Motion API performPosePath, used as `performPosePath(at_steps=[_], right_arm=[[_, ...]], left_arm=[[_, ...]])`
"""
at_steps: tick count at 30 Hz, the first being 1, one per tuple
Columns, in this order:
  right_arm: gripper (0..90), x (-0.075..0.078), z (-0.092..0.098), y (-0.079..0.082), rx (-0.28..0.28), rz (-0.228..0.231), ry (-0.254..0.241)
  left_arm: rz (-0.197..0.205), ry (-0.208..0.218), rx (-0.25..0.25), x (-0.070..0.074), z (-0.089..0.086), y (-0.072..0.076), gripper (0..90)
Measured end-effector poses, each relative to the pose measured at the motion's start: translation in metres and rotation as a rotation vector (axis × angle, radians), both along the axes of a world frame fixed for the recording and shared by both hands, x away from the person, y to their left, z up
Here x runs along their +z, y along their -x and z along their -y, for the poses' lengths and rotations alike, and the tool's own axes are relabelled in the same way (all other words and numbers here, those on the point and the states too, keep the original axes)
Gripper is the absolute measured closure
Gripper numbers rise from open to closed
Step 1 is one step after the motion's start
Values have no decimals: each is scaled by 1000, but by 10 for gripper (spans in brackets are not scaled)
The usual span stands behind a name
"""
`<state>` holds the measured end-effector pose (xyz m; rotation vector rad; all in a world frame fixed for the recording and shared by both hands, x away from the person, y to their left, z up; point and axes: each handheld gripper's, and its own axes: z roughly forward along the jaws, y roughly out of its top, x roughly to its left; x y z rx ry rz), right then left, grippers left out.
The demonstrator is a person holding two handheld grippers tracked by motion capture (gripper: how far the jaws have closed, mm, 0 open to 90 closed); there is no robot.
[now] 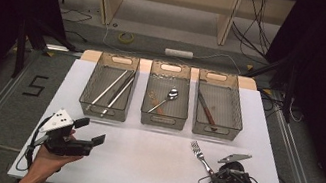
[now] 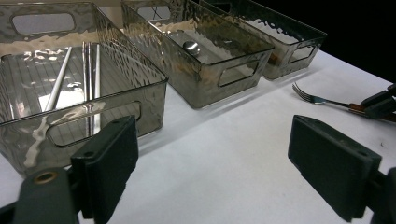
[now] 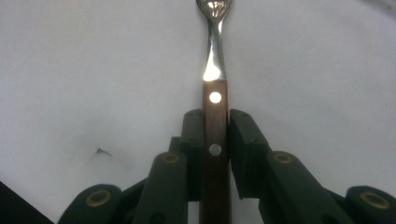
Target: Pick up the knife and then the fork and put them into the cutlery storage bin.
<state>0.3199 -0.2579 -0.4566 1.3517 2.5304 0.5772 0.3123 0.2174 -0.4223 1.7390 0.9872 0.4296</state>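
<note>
High view: fork [image 1: 200,155] tines up-left

The fork [image 3: 215,70] loses its tines past the top edge of the right gripper view, its wooden handle running off the bottom.

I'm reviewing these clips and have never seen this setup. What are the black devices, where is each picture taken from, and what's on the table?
A person holds a two-jaw tool in each hand. The high view looks down on the white table. The other two pictures come from cameras riding on each tool, looking along its jaws.

Three clear bins stand in a row: the left bin holds long metal rods, the middle bin a spoon, the right bin a dark-handled utensil.

The left gripper is open, holding nothing. The right gripper is shut on the wooden handle of a fork, which lies on the table.
</note>
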Motion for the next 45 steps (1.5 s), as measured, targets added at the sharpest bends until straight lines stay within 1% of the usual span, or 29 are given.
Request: performPosePath(at_steps=[4, 10, 12, 13, 21, 27, 30, 32, 33, 37, 39, 42, 45], right_arm=[[774, 1, 1, 0, 0, 5, -5], [775, 3, 5, -1, -9, 19, -27], [775, 5, 6, -1, -13, 23, -42], [775, 5, 7, -1, -13, 31, -46], [775, 9, 12, -2, -24, 45, -75], [775, 13, 16, -2, -27, 60, -115], [775, 17, 18, -2, -28, 57, -146], [775, 20, 19, -2, -23, 63, -175], [775, 22, 19, -2, -26, 65, -180], [775, 32, 23, -4, -24, 95, -200], [775, 37, 24, -7, -26, 117, -204], [775, 47, 25, -13, -26, 142, -204], [774, 57, 24, -23, -25, 170, -211]], left_arm=[[1, 0, 1, 0, 0, 0, 159], [0, -1, 1, 0, 0, 0, 159], [0, -1, 1, 0, 0, 0, 159], [0, -1, 0, 0, 0, 0, 159], [0, -1, 1, 0, 0, 0, 159], [0, -1, 2, 0, 0, 0, 159], [0, -2, 2, 0, 0, 0, 159], [-1, -1, 3, 0, 0, 0, 159], [-1, -1, 4, 0, 0, 0, 159], [-3, 0, 6, 0, -1, 0, 159], [-3, 4, 8, 0, 0, -1, 159], [-4, 2, 8, 0, -1, -1, 159], [-3, 6, 11, -1, -1, -1, 158]])
